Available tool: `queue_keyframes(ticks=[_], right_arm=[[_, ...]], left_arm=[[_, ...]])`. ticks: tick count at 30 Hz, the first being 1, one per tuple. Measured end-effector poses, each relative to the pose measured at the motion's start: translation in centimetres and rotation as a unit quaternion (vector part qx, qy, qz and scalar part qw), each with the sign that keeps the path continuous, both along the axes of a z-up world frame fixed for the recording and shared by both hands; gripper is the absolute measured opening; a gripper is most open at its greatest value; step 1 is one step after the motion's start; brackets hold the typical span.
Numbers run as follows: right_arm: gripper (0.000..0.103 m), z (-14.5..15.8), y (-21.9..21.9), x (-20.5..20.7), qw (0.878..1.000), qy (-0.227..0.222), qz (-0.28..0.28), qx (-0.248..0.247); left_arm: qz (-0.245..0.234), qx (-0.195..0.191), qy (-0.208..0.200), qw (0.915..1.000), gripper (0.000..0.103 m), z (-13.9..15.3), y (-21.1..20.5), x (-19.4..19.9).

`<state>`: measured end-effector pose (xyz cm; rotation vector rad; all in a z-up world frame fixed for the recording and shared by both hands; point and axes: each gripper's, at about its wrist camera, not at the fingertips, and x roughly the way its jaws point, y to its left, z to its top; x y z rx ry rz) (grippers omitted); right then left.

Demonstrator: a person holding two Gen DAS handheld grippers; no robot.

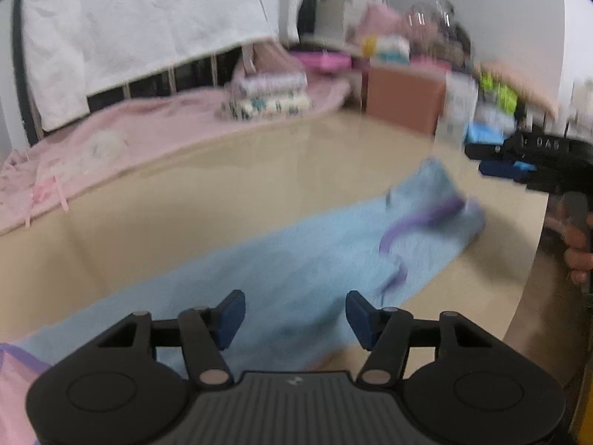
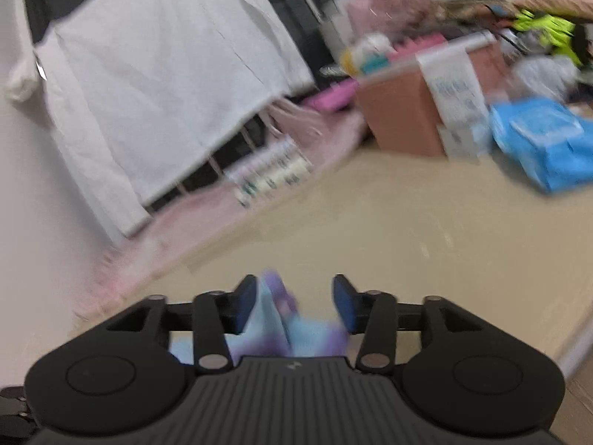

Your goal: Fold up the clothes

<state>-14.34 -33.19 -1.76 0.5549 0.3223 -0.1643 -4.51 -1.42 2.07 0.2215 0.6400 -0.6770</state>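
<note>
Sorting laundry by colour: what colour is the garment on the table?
Light blue garment with purple trim, clearest in the left wrist view.

Beige tabletop (image 1: 229,193), white sheet (image 1: 148,29) over railing (blurred clutter behind)

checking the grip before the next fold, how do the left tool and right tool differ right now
The left tool hovers open above the flat part of the light blue garment, nothing between its pads. The right tool has a bunched blue and purple fold between its pads, unpressed. Both stand open and point across the beige table.
</note>
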Motion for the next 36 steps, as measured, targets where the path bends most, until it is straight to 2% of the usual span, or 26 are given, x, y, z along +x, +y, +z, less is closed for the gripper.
queue_keyframes(ticks=[3, 5, 7, 8, 9, 12, 16, 19, 20, 21, 23, 26, 28, 30, 31, 34, 36], right_arm=[[0.054, 1.0, -1.8, 3.3, 0.998, 0.026, 0.042, 0.026], [0.052, 0.5, -2.4, 5.9, 0.995, 0.054, 0.067, 0.060], [0.015, -0.6, -2.5, 7.6, 0.990, 0.076, 0.069, 0.098], [0.004, -0.9, -2.3, 7.6, 0.990, 0.071, 0.065, 0.106], [0.003, -0.9, -2.0, 7.0, 0.992, 0.062, 0.050, 0.098], [0.003, -0.8, -0.6, 4.5, 0.998, 0.046, 0.017, 0.032], [0.005, -2.5, 1.0, 3.5, 0.995, 0.089, -0.009, -0.042], [0.009, -1.7, 0.9, 2.1, 0.996, 0.059, -0.031, -0.064], [0.015, -1.4, 0.9, 1.7, 0.995, 0.050, -0.039, -0.071], [0.017, -0.7, 1.1, 1.3, 0.995, 0.034, -0.038, -0.086], [0.017, 0.7, 2.0, 1.2, 0.994, 0.011, 0.001, -0.109], [0.017, 0.9, 3.3, 3.3, 0.988, 0.026, 0.124, -0.088], [0.016, -0.6, 4.1, 6.0, 0.980, 0.091, 0.151, -0.089], [0.009, -2.0, 3.5, 6.6, 0.982, 0.111, 0.121, -0.095], [0.009, -2.0, 3.3, 6.3, 0.983, 0.109, 0.111, -0.097], [0.017, -1.2, 3.0, 4.2, 0.987, 0.067, 0.111, -0.099], [0.019, -0.6, 2.9, 2.9, 0.988, 0.038, 0.111, -0.100]], left_arm=[[0.023, -0.015, -0.001, 0.9996, 0.058, 0.8, -0.6, 1.3], [0.026, 0.006, -0.006, 0.9996, 0.057, 0.3, -1.9, 1.9], [0.031, 0.030, -0.012, 0.9990, 0.056, -0.6, -3.1, 2.1], [0.037, 0.038, -0.010, 0.9985, 0.056, -1.0, -3.4, 2.1], [0.040, 0.044, -0.007, 0.9982, 0.055, -1.4, -3.6, 2.1], [0.043, 0.042, -0.002, 0.9982, 0.055, -2.0, -3.5, 1.9], [0.041, 0.037, 0.006, 0.9985, 0.055, -2.0, -3.2, 2.0], [0.037, 0.034, -0.006, 0.9987, 0.055, -1.4, -2.6, 1.3], [0.034, 0.031, -0.012, 0.9989, 0.055, -1.1, -2.3, 0.9], [0.031, 0.027, -0.015, 0.9990, 0.055, -0.8, -2.0, 0.6], [0.028, 0.011, -0.008, 0.9995, 0.055, -0.3, -1.5, 0.6], [0.031, 0.007, 0.005, 0.9995, 0.055, -0.7, -2.1, 1.2], [0.030, 0.020, 0.009, 0.9993, 0.054, -1.3, -2.7, 1.3], [0.028, 0.030, 0.014, 0.9991, 0.054, -1.9, -3.2, 1.3], [0.022, 0.026, 0.017, 0.9993, 0.055, -2.0, -3.1, 1.1], [0.018, 0.029, 0.013, 0.9993, 0.056, -2.3, -3.2, 0.6], [0.020, 0.030, 0.014, 0.9993, 0.056, -2.3, -3.3, 0.6]])
